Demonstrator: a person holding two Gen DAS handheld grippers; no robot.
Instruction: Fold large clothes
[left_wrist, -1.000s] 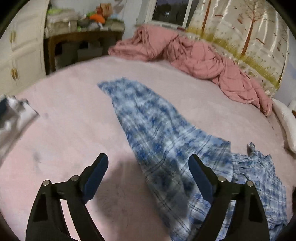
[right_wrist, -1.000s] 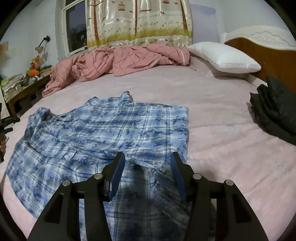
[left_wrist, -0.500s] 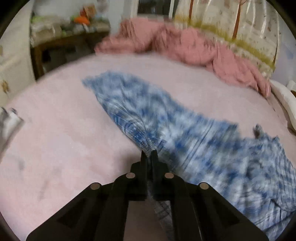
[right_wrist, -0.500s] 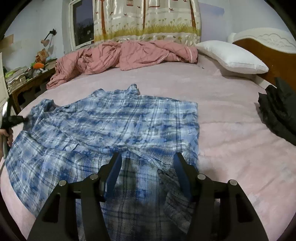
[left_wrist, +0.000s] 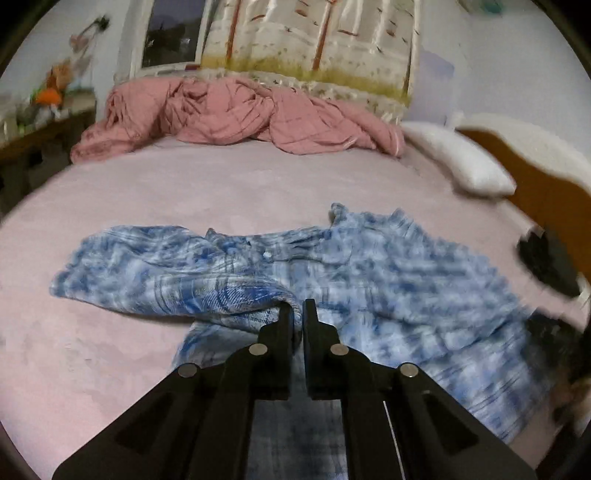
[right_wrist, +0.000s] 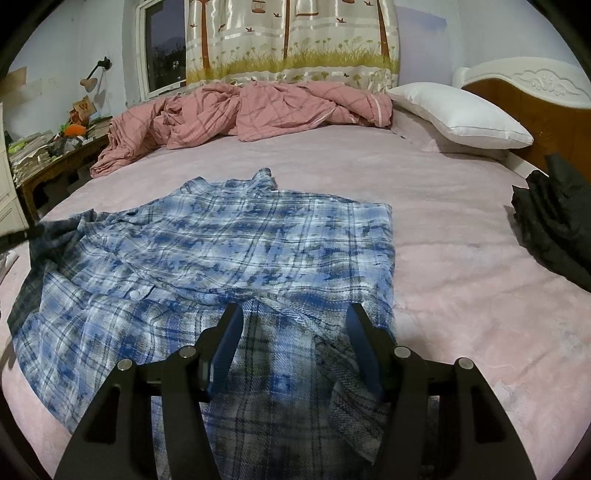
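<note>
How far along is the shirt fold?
Early. Done: the blue plaid shirt lies spread on the pink bed, its right side already folded to a straight edge. In hand: the left tool is pinched on the left sleeve, its jaws having just closed and eased slightly, drawing it over the body. The right tool hovers open above the hem. Left: finish the sleeve, then fold the length.

Pink bed sheet (right_wrist: 461, 229) underneath. Far: crumpled pink quilt (right_wrist: 240, 110) below tree-print curtain (right_wrist: 291, 37); window (right_wrist: 162, 48) left. White pillow (right_wrist: 458, 114) against headboard (right_wrist: 535, 99), far right. Black garment (right_wrist: 554, 221) right. Cluttered table (right_wrist: 55, 155) left.
</note>
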